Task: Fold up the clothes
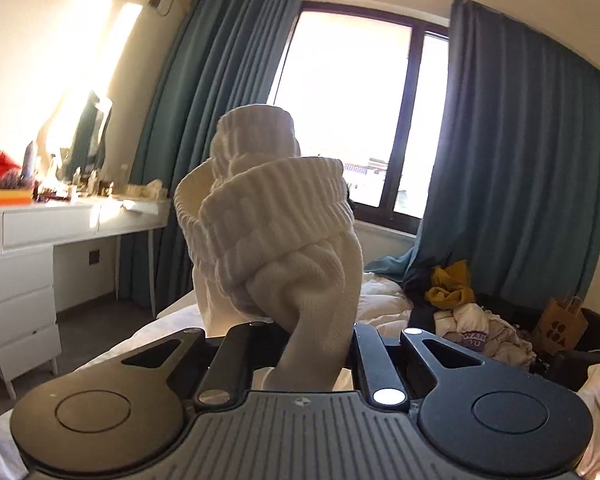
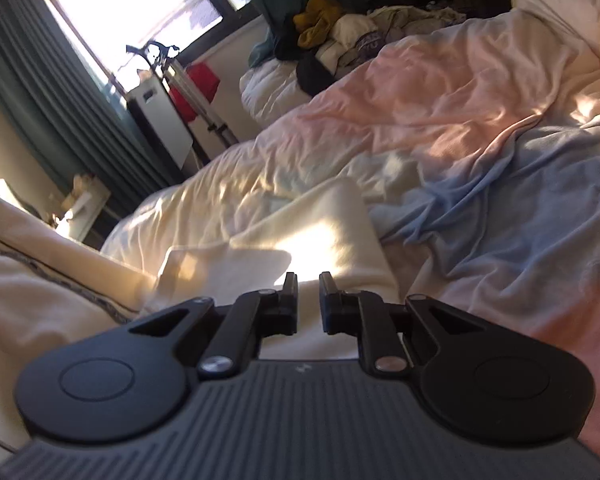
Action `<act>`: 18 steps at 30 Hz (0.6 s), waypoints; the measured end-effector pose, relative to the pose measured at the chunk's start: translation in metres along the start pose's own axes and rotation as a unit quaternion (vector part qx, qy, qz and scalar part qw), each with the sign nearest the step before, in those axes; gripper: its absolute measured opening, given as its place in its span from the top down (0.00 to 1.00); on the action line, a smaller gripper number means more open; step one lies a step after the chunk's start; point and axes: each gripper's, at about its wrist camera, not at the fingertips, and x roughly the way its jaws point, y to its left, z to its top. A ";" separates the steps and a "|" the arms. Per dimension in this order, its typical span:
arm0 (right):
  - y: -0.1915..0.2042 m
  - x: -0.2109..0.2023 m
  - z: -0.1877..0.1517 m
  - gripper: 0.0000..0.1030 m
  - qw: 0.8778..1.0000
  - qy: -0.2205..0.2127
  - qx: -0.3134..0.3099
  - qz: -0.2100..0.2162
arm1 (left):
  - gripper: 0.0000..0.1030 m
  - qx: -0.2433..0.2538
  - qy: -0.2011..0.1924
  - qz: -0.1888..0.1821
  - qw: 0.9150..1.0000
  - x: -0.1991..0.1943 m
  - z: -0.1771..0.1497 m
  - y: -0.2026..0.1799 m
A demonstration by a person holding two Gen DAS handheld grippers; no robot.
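My left gripper [image 1: 306, 332] is shut on a bundle of white ribbed socks [image 1: 272, 216] and holds it up in the air in front of the window. The cuffs are folded over at the top of the bundle. The fingertips are hidden by the fabric. My right gripper [image 2: 309, 280] is open by a small gap and empty, low over a cream folded cloth [image 2: 300, 236] that lies on the bed. A heap of unfolded clothes [image 2: 340, 36] lies at the far end of the bed, and also shows in the left wrist view [image 1: 468, 312].
The bed is covered by a rumpled pink, blue and cream duvet [image 2: 480, 128]. A white dressing table [image 1: 40, 232] with a mirror and clutter stands at the left. Teal curtains [image 1: 520, 152] frame the window. A brown paper bag [image 1: 560, 324] sits by the clothes heap.
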 end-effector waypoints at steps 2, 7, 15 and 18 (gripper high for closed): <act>-0.017 -0.008 0.010 0.86 0.999 -0.018 0.027 -0.001 | 0.88 0.031 -0.014 -0.014 0.999 0.000 -0.007 -0.052; -0.058 -0.023 0.027 0.86 0.995 -0.047 0.089 -0.001 | 0.88 0.126 -0.023 -0.062 0.990 -0.004 -0.067 -0.174; -0.098 -0.020 0.038 0.86 0.987 -0.058 0.148 0.033 | 0.88 0.294 0.069 -0.152 0.941 -0.014 -0.212 -0.280; -0.104 -0.020 0.042 0.86 0.982 -0.063 0.163 0.074 | 0.88 0.347 0.045 -0.157 0.924 -0.020 -0.236 -0.285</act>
